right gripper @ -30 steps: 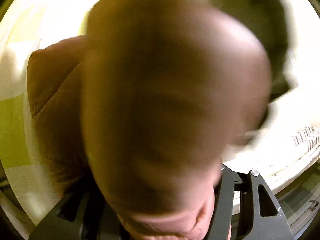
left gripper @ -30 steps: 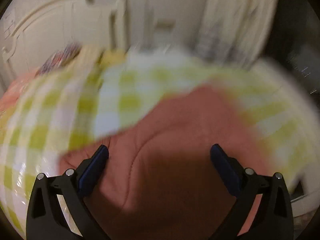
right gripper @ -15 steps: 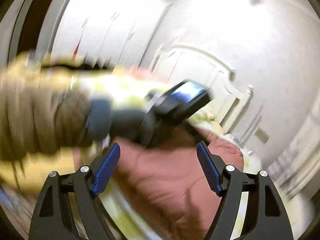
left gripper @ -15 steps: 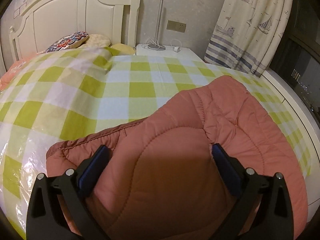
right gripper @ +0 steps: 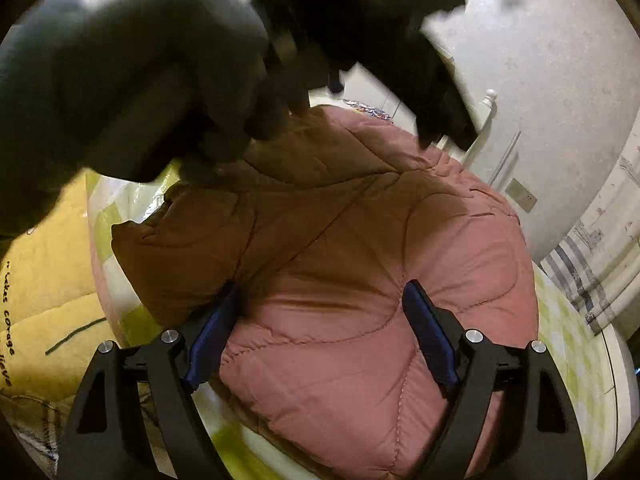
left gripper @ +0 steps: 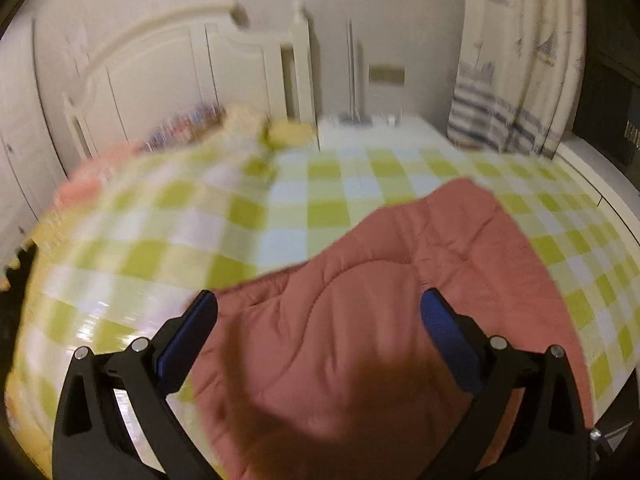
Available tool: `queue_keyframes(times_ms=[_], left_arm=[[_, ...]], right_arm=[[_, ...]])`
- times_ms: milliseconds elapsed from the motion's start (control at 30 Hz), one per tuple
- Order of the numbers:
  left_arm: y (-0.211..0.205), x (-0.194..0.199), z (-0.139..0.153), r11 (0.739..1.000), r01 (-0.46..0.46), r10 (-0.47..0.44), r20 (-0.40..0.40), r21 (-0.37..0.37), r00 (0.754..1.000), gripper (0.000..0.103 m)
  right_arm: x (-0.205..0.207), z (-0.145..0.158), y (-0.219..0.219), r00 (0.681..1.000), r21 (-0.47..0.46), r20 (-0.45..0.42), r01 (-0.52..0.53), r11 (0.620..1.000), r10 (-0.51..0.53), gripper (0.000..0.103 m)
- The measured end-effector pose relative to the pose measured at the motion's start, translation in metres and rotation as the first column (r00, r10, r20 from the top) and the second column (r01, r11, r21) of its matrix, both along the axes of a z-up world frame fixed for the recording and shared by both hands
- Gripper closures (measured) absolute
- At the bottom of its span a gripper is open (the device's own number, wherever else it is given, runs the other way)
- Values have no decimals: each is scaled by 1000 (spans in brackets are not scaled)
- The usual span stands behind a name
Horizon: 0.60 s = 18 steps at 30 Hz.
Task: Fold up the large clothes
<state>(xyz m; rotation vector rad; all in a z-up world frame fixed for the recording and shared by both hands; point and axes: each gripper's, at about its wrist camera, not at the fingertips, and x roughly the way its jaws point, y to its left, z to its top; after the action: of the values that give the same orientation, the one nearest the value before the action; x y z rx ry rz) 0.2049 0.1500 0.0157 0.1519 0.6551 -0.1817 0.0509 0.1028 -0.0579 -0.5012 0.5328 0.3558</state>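
Green-and-white checked bedspread (left gripper: 328, 184) across mid-frame, white headboard (left gripper: 192, 72) at upper left, sailboat curtain (left gripper: 516, 60) at upper right, all motion-blurred. Pink quilted jacket (left gripper: 360, 320) folded into a puffy bundle, filling the lower centre and right of the left wrist view. Left gripper (left gripper: 318, 312) spread wide above it, holding nothing. Right gripper (right gripper: 320, 304) also wide, fingers straddling the jacket (right gripper: 360, 280). Gloved hand (right gripper: 132, 80) blurred at upper left of the right wrist view.
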Motion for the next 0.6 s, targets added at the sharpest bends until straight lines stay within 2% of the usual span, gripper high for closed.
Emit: queue_keyframes(times_ms=[67,133,167,200,267,300,433,500,600], left_arm=[[-6,-13,-2,998,-5,2,47,57,999,2],[-10,-5,-31,991,-41,39,17,124,999,2],[-8,2,-48,992,-40,40,4,120,999,2],[0,5,-60,998,-19,18,15,57,1000,2],[16,9,-59,999,-28,27,-10,-27,1000,2],[19,9,-57,999,-28,27,-13,-40,1000,2],[19,6,-61,999,-24,24,5,-21,1000,2],[20,5,-61,999,-26,26,9,-21,1000,2],[20,4,-61,999,-28,28,16,-17,999,2]], right_arm=[[5,4,-1,1000,-4,1,2,1000,-2,23],[3,4,0,1000,0,1,1,1000,-1,23],[4,1,3,1000,-4,6,-7,1000,7,23],[-11,-8,5,1000,-11,13,-13,1000,13,23],[-21,-6,2,999,-18,17,-48,999,48,23],[-25,-3,-1,998,-5,17,-67,998,67,23],[-33,23,-31,989,131,41,-145,981,141,21],[-27,42,-49,993,193,59,-110,975,101,9],[-3,67,-72,999,245,52,-26,969,14,6]])
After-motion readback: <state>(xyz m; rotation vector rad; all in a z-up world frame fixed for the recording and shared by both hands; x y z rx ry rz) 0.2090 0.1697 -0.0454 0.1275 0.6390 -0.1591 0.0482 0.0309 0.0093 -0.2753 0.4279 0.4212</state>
